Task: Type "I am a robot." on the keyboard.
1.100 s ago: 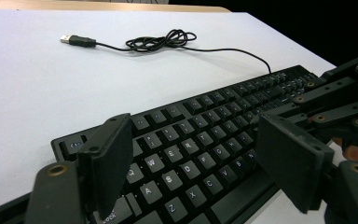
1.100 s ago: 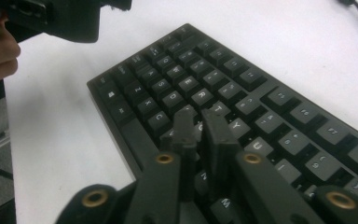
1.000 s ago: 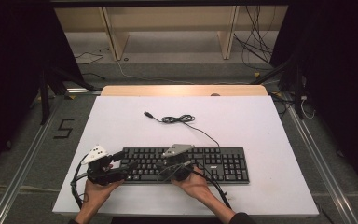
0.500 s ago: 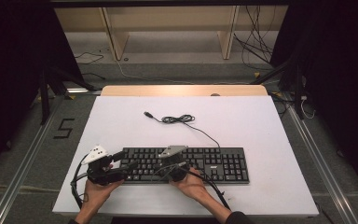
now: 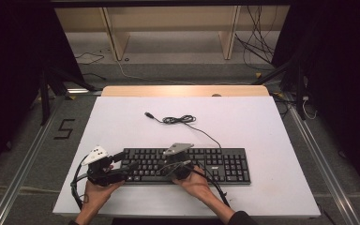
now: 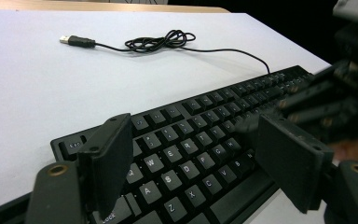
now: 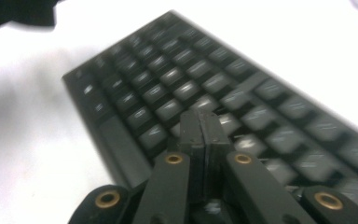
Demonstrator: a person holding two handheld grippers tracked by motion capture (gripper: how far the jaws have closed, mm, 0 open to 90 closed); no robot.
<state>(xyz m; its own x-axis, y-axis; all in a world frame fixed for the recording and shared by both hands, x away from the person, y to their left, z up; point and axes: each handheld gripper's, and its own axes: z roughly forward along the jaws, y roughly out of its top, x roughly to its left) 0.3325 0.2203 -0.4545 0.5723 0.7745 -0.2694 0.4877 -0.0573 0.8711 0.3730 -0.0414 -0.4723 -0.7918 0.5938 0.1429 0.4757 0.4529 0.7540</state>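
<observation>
Lying flat near the front edge of the table (image 5: 122, 112), the keyboard (image 5: 215, 164) sits square to the person, its cable (image 5: 180, 120) trailing back in a loose coil to a free plug.

Left gripper (image 6: 191, 172): jaws wide apart, straddling the keyboard's left end above the letter keys, holding nothing.

Right gripper (image 7: 204, 135): jaws pressed together, empty, tip poised over the middle key rows.

Handling, as judged: a rigid, fairly light plastic slab; keycaps smooth, sprung and apt to depress or slip. Best taken by the bare end edges or front rim, not the keys. The slack cable may drag.

Containers: none present.
</observation>
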